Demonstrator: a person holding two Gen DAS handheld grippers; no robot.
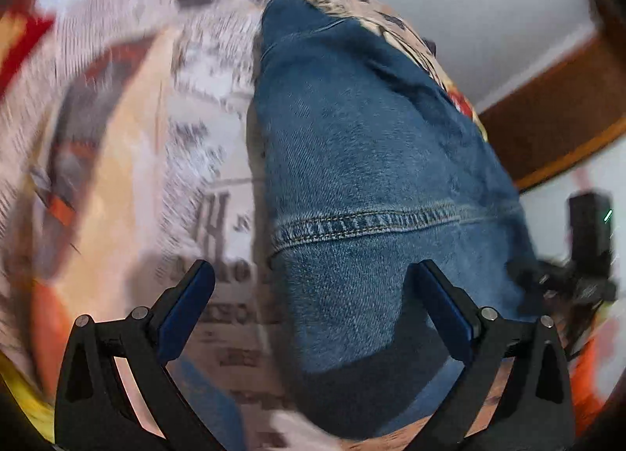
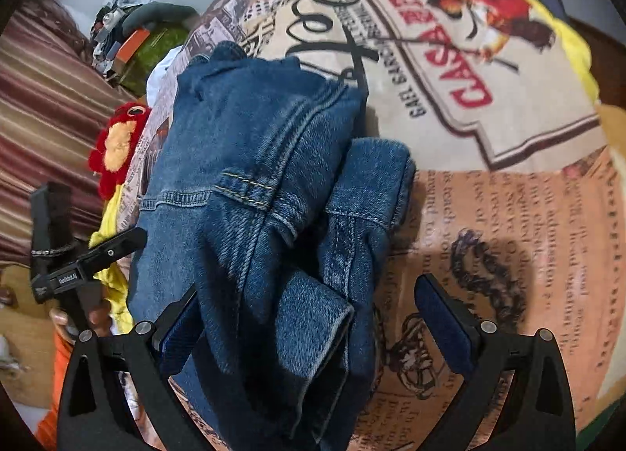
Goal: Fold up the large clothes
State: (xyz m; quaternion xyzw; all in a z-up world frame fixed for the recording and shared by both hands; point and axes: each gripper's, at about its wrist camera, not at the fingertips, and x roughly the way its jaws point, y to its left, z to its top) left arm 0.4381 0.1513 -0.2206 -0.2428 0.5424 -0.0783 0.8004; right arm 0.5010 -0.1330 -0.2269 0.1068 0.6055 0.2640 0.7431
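Note:
Blue denim jeans [image 2: 250, 184] lie bunched in thick folds on a bedsheet printed like newspaper [image 2: 489, 216]. My right gripper [image 2: 309, 314] hovers over the near end of the jeans with its jaws wide apart; denim covers part of the left finger. In the blurred left wrist view the jeans [image 1: 364, 161] stretch away from my left gripper [image 1: 313, 286], which is open, a denim fold lying between its fingers. The left gripper [image 2: 74, 271] also shows in the right wrist view, left of the jeans, held by a hand [image 2: 94, 318].
A red and yellow plush toy [image 2: 117, 145], yellow cloth [image 2: 109, 278] and a striped fabric [image 2: 43, 118] crowd the left side of the jeans. A green bundle [image 2: 156, 47] sits farther back. A brown wooden board [image 1: 555, 126] runs along the white wall.

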